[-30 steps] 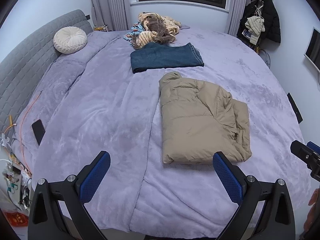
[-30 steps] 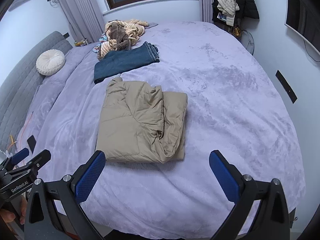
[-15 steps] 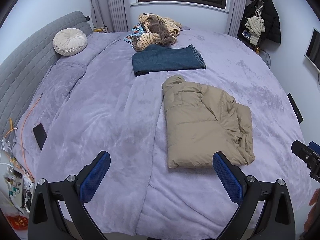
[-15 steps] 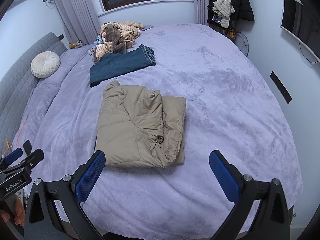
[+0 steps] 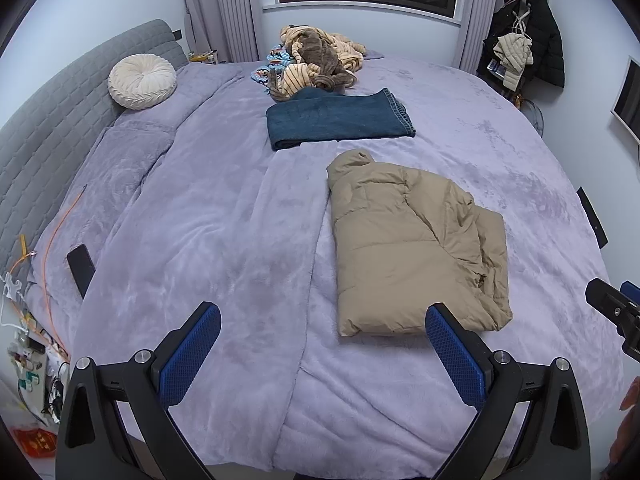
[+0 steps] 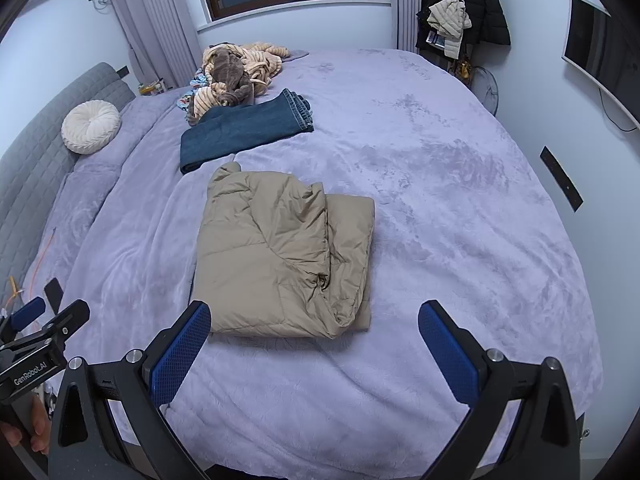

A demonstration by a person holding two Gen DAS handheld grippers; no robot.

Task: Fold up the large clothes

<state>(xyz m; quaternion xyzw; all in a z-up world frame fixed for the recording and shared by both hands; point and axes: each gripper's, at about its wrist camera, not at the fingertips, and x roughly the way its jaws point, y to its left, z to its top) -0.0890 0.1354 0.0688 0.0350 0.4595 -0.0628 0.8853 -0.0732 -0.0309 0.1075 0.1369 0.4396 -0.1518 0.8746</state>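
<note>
A tan puffer jacket lies folded into a rectangle on the purple bedspread; it also shows in the right wrist view. My left gripper is open and empty, held back from the bed's near edge, left of the jacket. My right gripper is open and empty, just short of the jacket's near edge. Folded blue jeans lie beyond the jacket, also seen in the right wrist view. A heap of unfolded striped and brown clothes sits at the far side, also in the right wrist view.
A round cream cushion rests against the grey headboard. A dark phone and an orange cable lie at the bed's left edge. Coats hang on a rack at the far right. A wall screen is on the right.
Both grippers have drawn back and risen a little from the bed; the jacket sits slightly farther off in both views. Nothing on the bed has moved.
</note>
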